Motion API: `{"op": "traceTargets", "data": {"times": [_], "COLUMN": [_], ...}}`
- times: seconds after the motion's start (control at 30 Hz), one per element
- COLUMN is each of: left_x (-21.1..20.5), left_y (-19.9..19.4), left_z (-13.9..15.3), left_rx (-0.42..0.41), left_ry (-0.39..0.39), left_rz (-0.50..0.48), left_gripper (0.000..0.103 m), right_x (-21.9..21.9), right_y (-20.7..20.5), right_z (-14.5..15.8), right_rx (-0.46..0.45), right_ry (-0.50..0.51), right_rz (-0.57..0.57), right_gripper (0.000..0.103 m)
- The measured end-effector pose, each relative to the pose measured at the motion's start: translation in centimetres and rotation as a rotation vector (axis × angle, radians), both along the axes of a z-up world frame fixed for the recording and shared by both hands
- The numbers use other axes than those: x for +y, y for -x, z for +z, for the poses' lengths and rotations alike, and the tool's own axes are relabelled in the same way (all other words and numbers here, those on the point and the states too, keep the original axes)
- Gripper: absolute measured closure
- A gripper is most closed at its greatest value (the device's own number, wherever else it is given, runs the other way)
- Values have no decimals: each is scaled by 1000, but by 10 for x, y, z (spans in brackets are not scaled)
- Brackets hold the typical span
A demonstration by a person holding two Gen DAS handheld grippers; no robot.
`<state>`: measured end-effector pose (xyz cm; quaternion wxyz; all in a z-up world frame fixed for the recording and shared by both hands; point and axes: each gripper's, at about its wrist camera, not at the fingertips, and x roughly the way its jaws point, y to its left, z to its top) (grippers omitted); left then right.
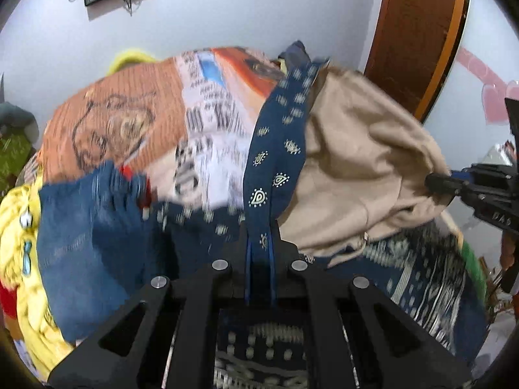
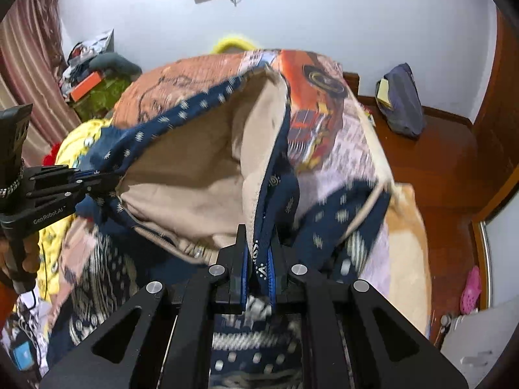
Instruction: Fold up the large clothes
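Observation:
A large navy garment [image 1: 275,149] with pale paisley dots and a beige lining [image 1: 356,162] hangs lifted over the bed. In the left wrist view my left gripper [image 1: 259,240] is shut on its navy edge band, which runs up from between the fingers. My right gripper [image 1: 436,184] comes in from the right, pinching the far side of the cloth. The right wrist view shows my right gripper [image 2: 261,246] shut on the navy hem [image 2: 275,181]. There the left gripper [image 2: 108,180] grips the other corner, and the beige lining [image 2: 194,162] sags between them.
Below lies a bed with a car-print blanket [image 2: 318,110] and a yellow cartoon cloth [image 1: 22,227]. A dark bag [image 2: 402,100] leans on the wall over a wooden floor [image 2: 438,168]. Pink slippers [image 2: 470,291] sit at the right. A person's hand [image 2: 19,259] holds the left gripper's handle.

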<state>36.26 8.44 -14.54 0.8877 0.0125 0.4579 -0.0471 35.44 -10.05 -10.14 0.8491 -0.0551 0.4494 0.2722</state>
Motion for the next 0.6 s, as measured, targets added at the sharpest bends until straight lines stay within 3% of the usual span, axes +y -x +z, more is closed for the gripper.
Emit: {"op": "traceTargets", "data": {"times": [0.2,0.4,0.47,0.53,0.6], "left_x": [20,35,36,37,36], "left_y": [29,46,51,54,55], "left_z": [-48,-81,-79,-71,-54], "left_rx": [107,190,192,173,121], "left_ry": [9,12,30,39,33], "left_rz": [45,93,94,94,95], "left_gripper": [95,95,88,67,52], "right_x": [-3,-5,-8,-7,-5], "right_y": [29,25,23,19,18], "right_z": [-30,-53,-51,-46,-37], "right_rx": [40,89,105,126,113], "right_ry": [50,89,82,77,76], "right_rz": [-8,-55,-65,-64,-59], "right_gripper": [94,89,83,78,70]}}
